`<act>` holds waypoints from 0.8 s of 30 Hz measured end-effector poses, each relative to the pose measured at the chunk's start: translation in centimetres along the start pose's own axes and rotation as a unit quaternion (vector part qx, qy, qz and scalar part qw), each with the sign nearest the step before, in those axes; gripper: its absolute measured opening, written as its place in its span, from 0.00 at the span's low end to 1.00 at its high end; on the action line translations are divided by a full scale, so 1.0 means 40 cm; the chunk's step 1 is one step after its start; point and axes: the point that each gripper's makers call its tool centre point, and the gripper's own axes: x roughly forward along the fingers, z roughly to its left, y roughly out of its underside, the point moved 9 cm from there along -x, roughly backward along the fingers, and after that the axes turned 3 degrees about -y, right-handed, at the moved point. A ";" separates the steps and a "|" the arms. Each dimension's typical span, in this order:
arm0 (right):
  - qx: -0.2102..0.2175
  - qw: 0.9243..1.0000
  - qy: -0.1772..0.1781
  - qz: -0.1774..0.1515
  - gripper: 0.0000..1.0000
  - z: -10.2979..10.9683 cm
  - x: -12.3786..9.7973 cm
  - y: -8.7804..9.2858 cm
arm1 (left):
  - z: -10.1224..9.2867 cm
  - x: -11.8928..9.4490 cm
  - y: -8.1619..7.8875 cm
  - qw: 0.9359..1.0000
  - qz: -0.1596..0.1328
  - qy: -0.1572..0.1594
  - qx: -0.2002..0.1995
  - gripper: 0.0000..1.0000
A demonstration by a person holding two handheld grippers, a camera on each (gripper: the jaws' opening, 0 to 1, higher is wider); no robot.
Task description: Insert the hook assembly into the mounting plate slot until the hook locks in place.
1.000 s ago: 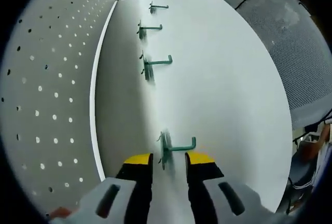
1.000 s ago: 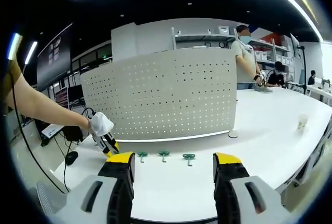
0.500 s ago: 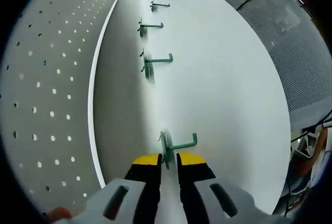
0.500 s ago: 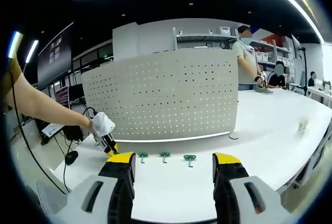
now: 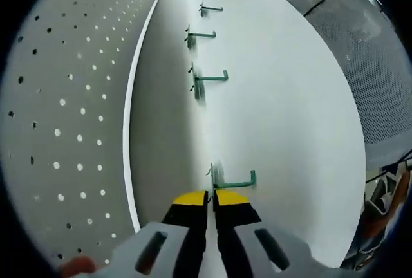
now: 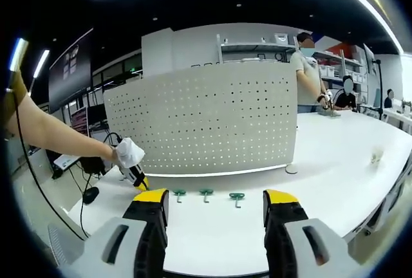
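Left tongs: your left gripper (image 5: 210, 195) has its yellow-tipped jaws pressed together on the base plate of the nearest hook (image 5: 230, 181), low on the white table (image 5: 290, 117). In the right gripper view the same gripper (image 6: 137, 181) shows at the far left edge of the table, held by your arm.

Right tongs: your right gripper (image 6: 215, 195) has its jaws spread wide with nothing between them, hovering at the near edge of the table and facing the panel.

Held hook: green, with its base plate standing upright between the jaws and its arm lying to the right, ending in an upturned tip.

Other hooks: three more green hooks lie in a line running away from your left gripper, the second hook (image 5: 207, 77), the third hook (image 5: 199, 34) and the farthest hook (image 5: 210, 8). All are apart from each other and from the panel. In the right gripper view they show as a short row (image 6: 206, 194) just beyond your open jaws.

Mounting plate: the white perforated panel (image 5: 71, 111) stands upright along the left of the left gripper view, near the row of hooks but not touching it. It stands across the table in the right gripper view (image 6: 206, 120).

Surroundings: people stand at a far bench on the right, and a small pale object (image 6: 376, 156) sits on the table's right side, too blurred to name.
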 end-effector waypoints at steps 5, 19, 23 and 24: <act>-0.005 1.000 -0.015 -0.005 0.57 0.002 0.004 -0.006 | -0.004 -0.033 0.005 1.000 -0.010 -0.018 -0.020 0.04; -0.011 0.997 -0.058 -0.047 0.57 -0.014 -0.001 -0.043 | -0.074 -0.146 -0.041 0.996 -0.052 -0.052 -0.053 0.03; -0.012 0.996 -0.072 -0.054 0.57 -0.017 0.000 -0.052 | -0.088 -0.183 -0.052 0.991 -0.080 -0.067 -0.081 0.03; -0.014 0.995 -0.077 -0.057 0.56 -0.018 0.001 -0.056 | -0.091 -0.189 -0.053 0.990 -0.082 -0.071 -0.086 0.03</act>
